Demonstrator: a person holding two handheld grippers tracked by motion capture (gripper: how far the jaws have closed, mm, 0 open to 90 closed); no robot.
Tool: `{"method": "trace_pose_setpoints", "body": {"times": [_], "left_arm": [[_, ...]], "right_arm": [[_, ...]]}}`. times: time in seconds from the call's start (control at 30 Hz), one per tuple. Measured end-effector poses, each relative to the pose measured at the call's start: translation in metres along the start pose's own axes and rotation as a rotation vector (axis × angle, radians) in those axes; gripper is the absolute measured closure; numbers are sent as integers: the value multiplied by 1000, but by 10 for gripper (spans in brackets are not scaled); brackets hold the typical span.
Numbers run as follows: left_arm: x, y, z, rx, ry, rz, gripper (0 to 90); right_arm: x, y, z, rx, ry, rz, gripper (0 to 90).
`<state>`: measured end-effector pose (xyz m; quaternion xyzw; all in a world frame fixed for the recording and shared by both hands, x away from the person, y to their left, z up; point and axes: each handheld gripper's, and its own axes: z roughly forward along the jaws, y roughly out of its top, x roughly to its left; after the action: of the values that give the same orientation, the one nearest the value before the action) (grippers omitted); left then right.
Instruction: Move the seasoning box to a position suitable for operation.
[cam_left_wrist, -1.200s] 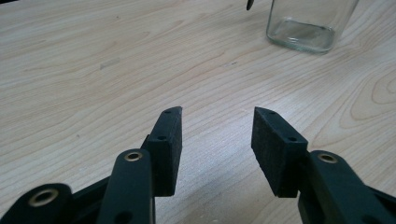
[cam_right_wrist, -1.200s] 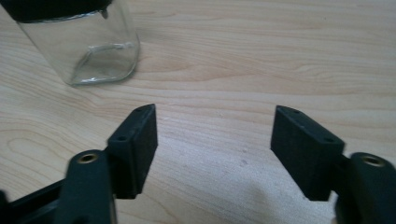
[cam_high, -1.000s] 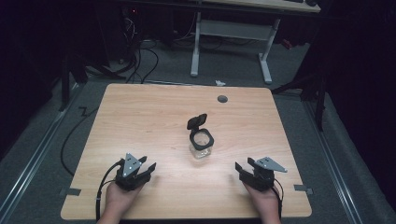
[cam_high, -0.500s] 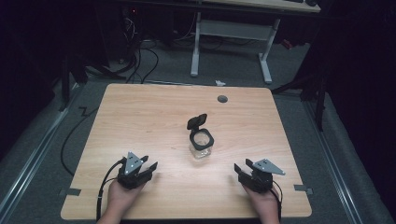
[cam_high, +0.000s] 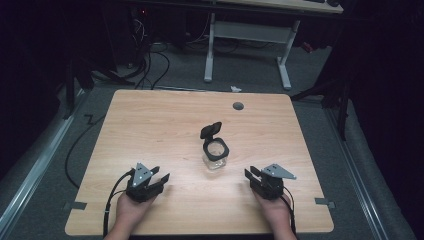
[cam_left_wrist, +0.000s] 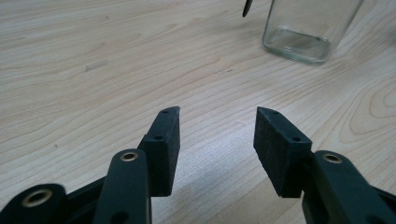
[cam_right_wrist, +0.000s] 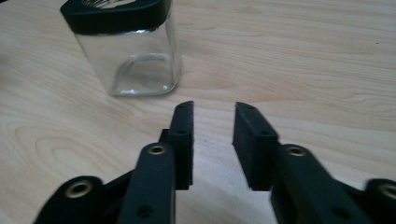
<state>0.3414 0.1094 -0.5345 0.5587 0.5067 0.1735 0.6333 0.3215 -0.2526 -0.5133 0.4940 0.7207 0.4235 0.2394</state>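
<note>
A small square clear glass jar (cam_high: 216, 155) with a black collar stands near the middle of the wooden table (cam_high: 150, 125). Its black flip lid (cam_high: 210, 130) is tilted up and back. My left gripper (cam_high: 161, 179) rests at the front left and points toward the jar (cam_left_wrist: 308, 28). It (cam_left_wrist: 217, 114) is wide open with only bare wood between its pads. My right gripper (cam_high: 251, 174) sits at the front right, a short way from the jar (cam_right_wrist: 135, 51). Its (cam_right_wrist: 214, 109) jaws have just been closing and now stand a narrow gap apart, with nothing between them.
A small grey round disc (cam_high: 238, 105) lies near the table's far edge. Beyond the table stands a white desk frame (cam_high: 248, 35), with cables (cam_high: 150, 65) on the dark floor. Bare wood surrounds the jar on all sides.
The right gripper's jaws have drawn closer together. The left gripper and the jar stay where they were.
</note>
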Motion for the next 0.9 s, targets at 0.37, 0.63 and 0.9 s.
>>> {"method": "trace_pose_setpoints", "body": {"times": [0.37, 0.63, 0.9], "left_arm": [[-2, -1, 0, 4, -16, 8, 517], [-1, -1, 0, 4, -12, 12, 517], [-1, 0, -1, -2, -19, -1, 517]], "right_arm": [[3, 23, 37, 48, -29, -50, 900], [10, 36, 61, 60, -41, -80, 900], [11, 38, 72, 63, -42, -67, 900]]}}
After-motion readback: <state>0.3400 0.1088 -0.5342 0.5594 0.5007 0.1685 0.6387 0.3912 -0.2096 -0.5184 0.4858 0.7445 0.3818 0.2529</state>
